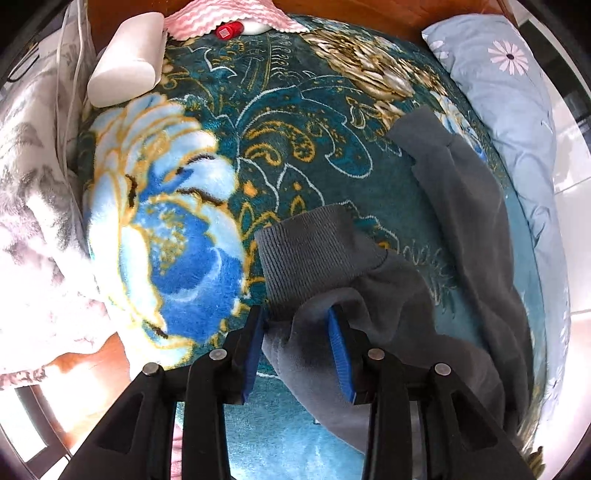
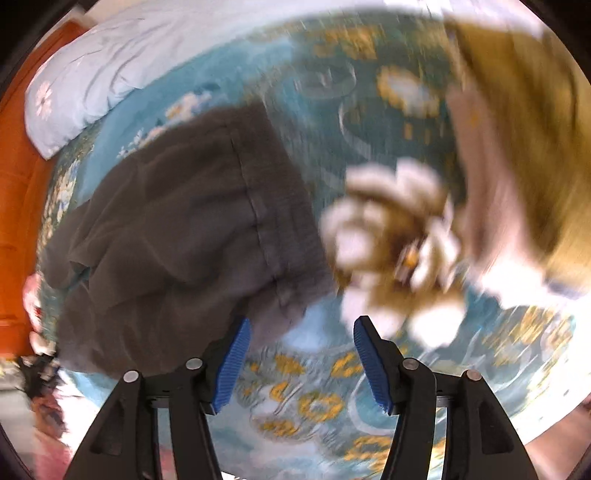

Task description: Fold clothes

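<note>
A grey sweatshirt (image 1: 461,229) lies on a teal floral blanket (image 1: 288,122) on a bed. In the left wrist view its ribbed cuff (image 1: 306,251) and sleeve run between the blue pads of my left gripper (image 1: 299,325), whose jaws stand part open around the cloth; whether they pinch it I cannot tell. In the blurred right wrist view the grey sweatshirt (image 2: 177,229) lies spread to the left. My right gripper (image 2: 301,332) is open and empty, just right of the garment's ribbed hem (image 2: 280,258).
A light blue flowered pillow (image 1: 506,96) lies at the right edge of the bed, also shown in the right wrist view (image 2: 85,88). A white box (image 1: 125,62), a pink-and-white cloth (image 1: 229,18) and a red cap (image 1: 229,30) sit by the wooden headboard. A white-grey quilt (image 1: 33,177) is bunched at left.
</note>
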Available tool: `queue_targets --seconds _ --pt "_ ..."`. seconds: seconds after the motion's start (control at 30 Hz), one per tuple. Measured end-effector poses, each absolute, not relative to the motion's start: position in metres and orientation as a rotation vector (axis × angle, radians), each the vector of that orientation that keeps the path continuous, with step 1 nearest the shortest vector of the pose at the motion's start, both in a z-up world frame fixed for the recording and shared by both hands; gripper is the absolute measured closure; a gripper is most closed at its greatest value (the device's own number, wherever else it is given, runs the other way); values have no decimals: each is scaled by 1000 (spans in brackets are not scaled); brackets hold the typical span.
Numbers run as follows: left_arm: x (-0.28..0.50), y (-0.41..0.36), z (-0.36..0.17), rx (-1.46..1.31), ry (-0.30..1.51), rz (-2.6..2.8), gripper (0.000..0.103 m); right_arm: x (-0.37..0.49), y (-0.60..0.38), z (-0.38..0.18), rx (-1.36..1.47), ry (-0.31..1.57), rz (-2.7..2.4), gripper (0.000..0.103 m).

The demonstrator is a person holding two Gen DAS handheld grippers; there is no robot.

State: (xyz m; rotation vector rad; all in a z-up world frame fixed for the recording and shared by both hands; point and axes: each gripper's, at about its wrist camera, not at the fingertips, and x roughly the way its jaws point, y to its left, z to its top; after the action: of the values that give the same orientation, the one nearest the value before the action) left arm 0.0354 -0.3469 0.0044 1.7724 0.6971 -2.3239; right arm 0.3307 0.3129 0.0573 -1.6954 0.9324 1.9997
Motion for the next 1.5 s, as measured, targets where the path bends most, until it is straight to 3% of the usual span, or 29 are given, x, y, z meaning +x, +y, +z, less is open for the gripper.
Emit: queue_targets --seconds 0.27,0.37,0.43,0.47,0.5,0.57,0.73,0.87,1.03,1.17,1.3,1.37,1.4,1.5 --pt "48 -358 -6 1815 832 -2236 54 323 303 9 -1582 1325 1959 43" --pt "53 -359 -6 1808 902 -2219 54 324 301 2 -1536 1437 1912 70" --pt "56 -360 -5 1782 942 -2212 69 325 302 4 -1495 1488 1891 84" --pt "56 -361 -3 1767 968 -2212 83 326 303 8 -1481 1499 1891 88" --pt "57 -362 -1 1746 994 -2211 90 325 303 14 -1470 1498 1899 91" --pt "58 -365 13 1661 1029 -2214 96 323 303 33 -1457 1467 1942 92" --pt "65 -373 72 1485 1124 -2229 97 336 292 90 -1514 1475 2006 93" --pt "66 -385 96 1539 1131 -2067 97 340 284 132 -1579 1531 2024 94" --pt "6 -352 119 1626 1062 -2095 96 282 307 149 -1572 1587 2001 94" --pt "-61 -318 107 1758 908 -2037 95 230 333 134 -1608 1623 1906 92" --pt "-110 -299 72 1868 914 -1889 95 187 353 117 -1622 1634 1837 90" --pt "-122 -295 62 1848 1147 -1905 89 172 361 114 -1593 1608 1843 90" --pt "-127 -294 59 1823 1300 -1949 72 166 365 113 -1568 1592 1860 90" --pt "-134 -292 57 1739 1675 -2095 52 155 378 104 -1484 1554 1906 90"
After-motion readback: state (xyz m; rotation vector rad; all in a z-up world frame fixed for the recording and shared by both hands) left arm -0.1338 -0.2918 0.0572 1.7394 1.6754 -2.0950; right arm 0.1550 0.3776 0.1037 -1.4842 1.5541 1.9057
